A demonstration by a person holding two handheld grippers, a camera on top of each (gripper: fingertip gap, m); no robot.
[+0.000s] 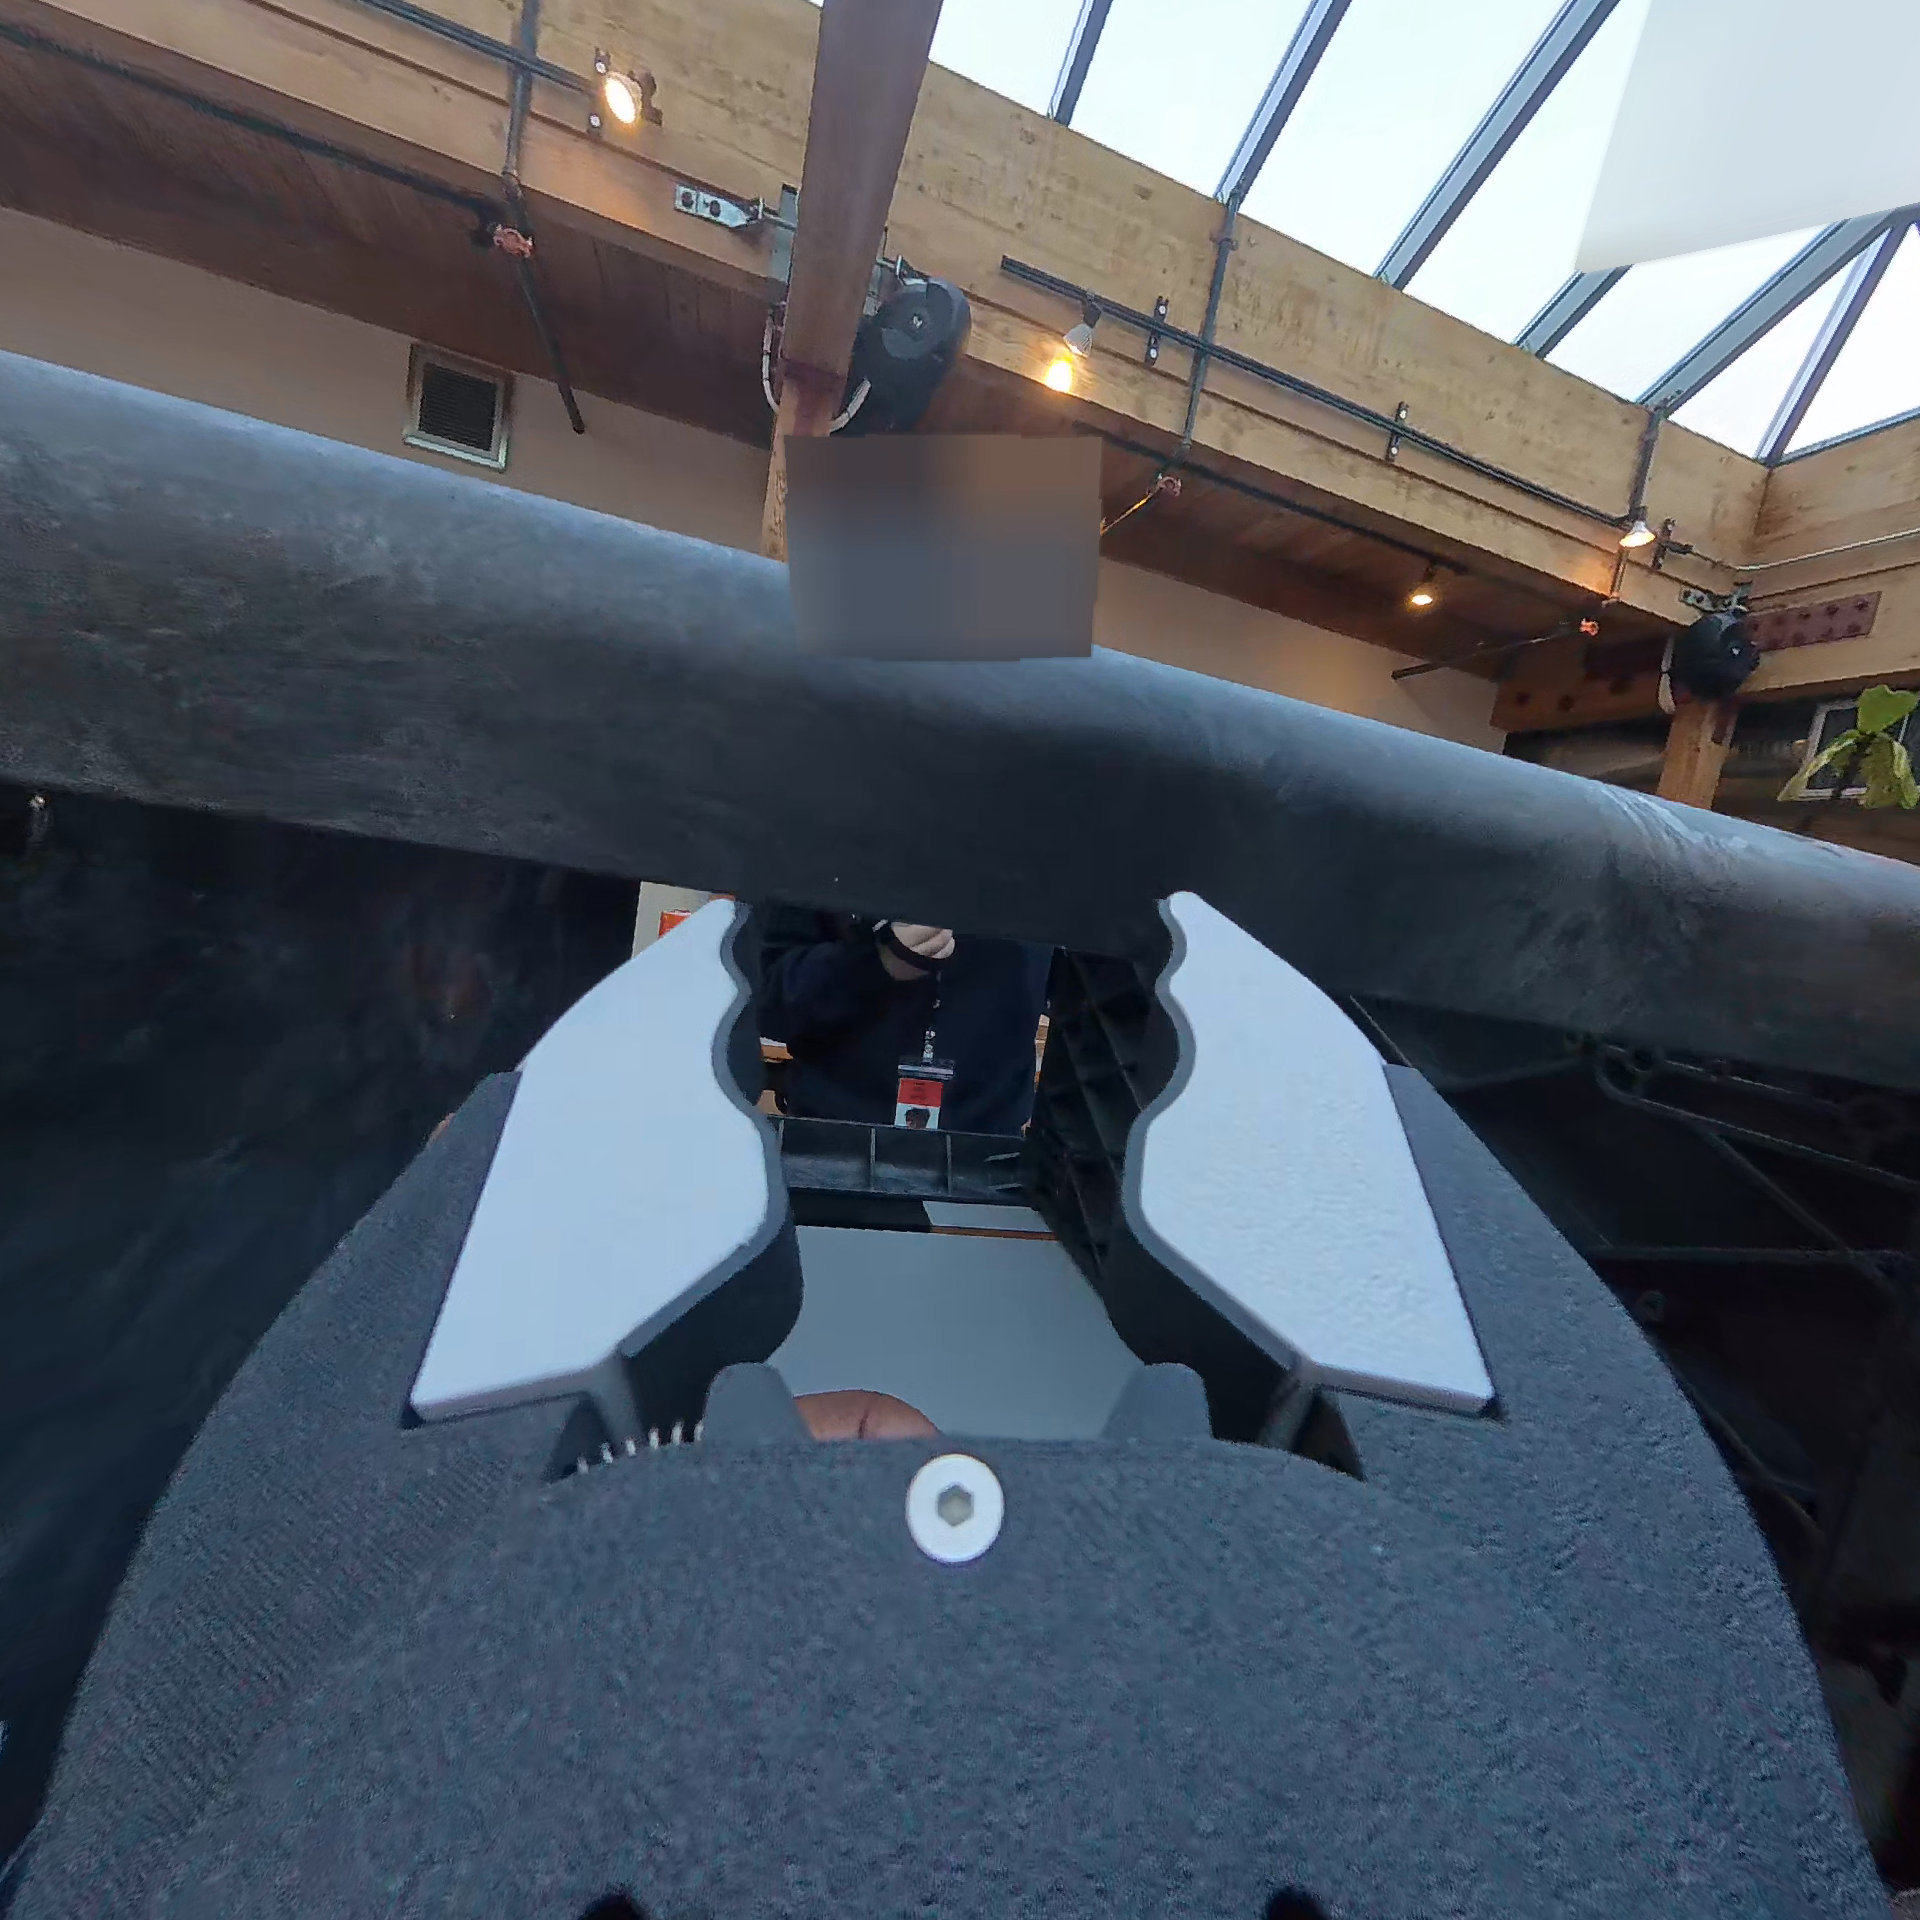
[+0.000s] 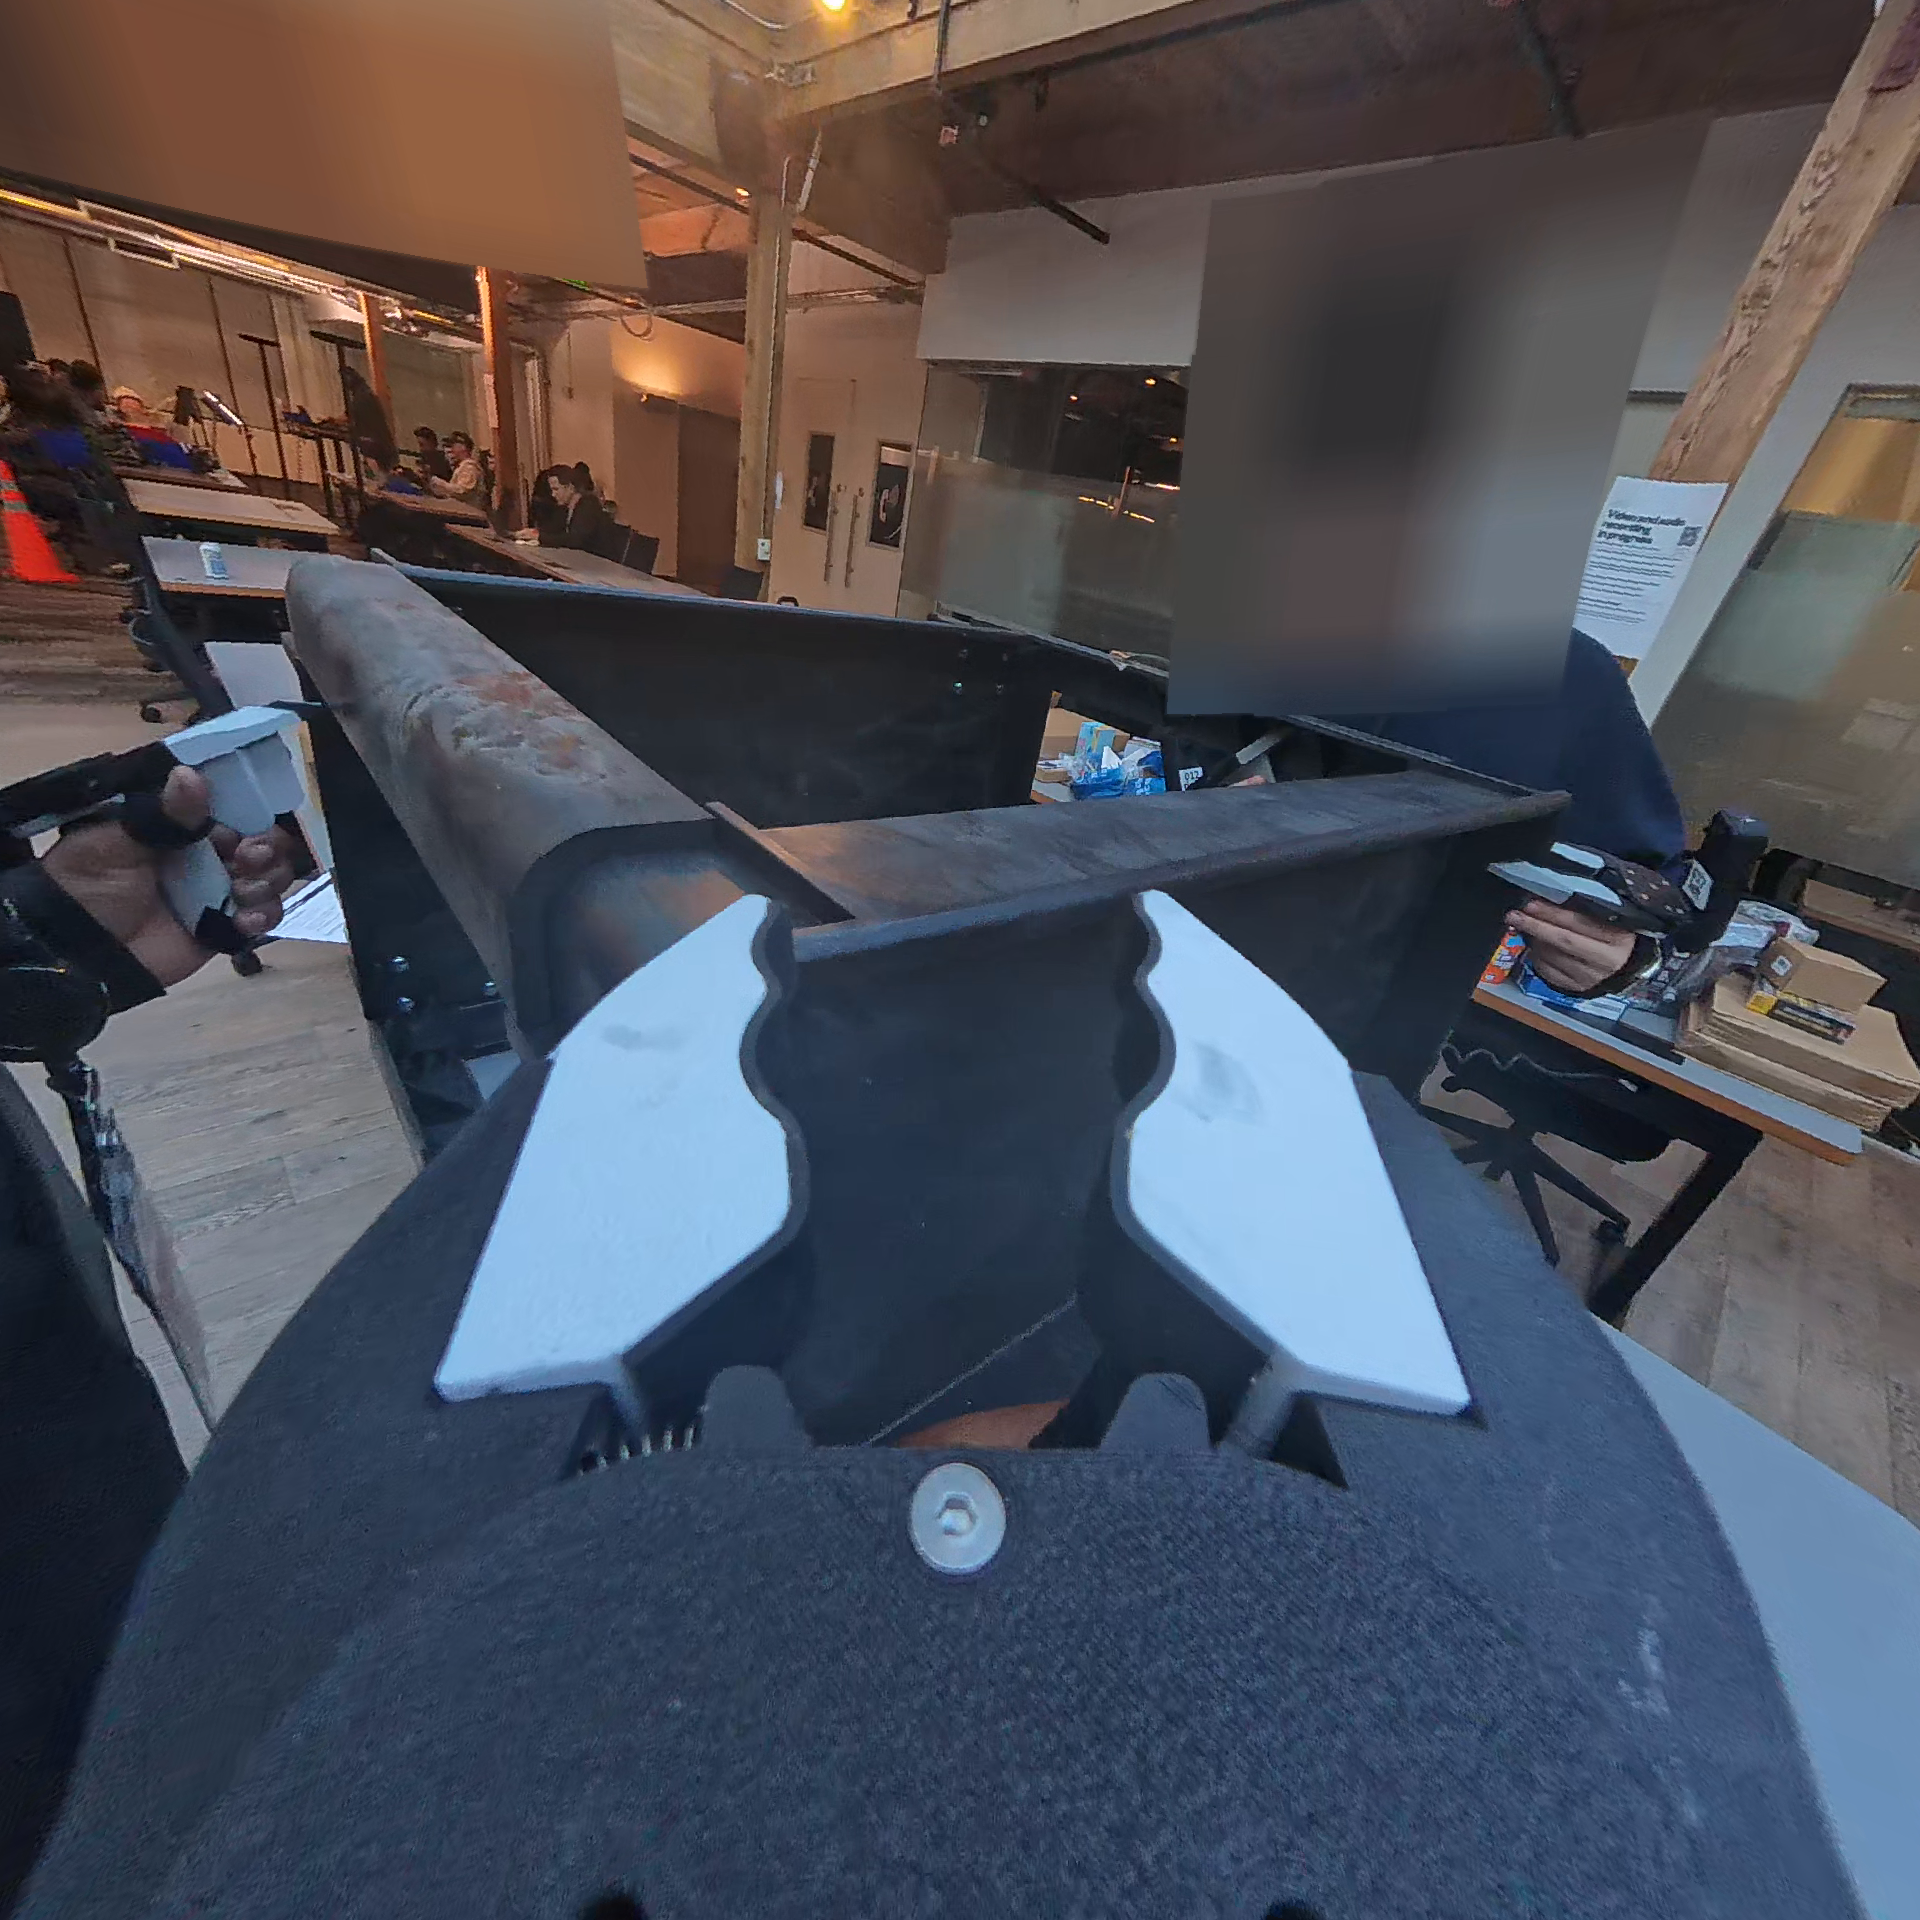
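Observation:
A large black bin with a thick rolled rim (image 1: 935,727) fills the left wrist view. My left gripper (image 1: 954,920) is open, its white fingertips (image 1: 717,935) right under that rim, with nothing between them. In the right wrist view the same rolled rim (image 2: 468,727) looks worn and rusty and meets a flat black ledge (image 2: 1143,842) at a corner. My right gripper (image 2: 956,906) is open, its fingertips (image 2: 753,925) at the near edge of the ledge, holding nothing. The left gripper (image 2: 239,769), in a hand, shows beside the rolled rim at the far left.
A person in dark clothes with a lanyard badge (image 1: 920,1091) stands across the bin and holds another gripper (image 2: 1600,883). A desk with boxes (image 2: 1797,1029) and an office chair (image 2: 1538,1122) stand on the right. An orange cone (image 2: 26,530) and seated people are far left. Some 50 centimetres of space lies between my two pairs of fingers.

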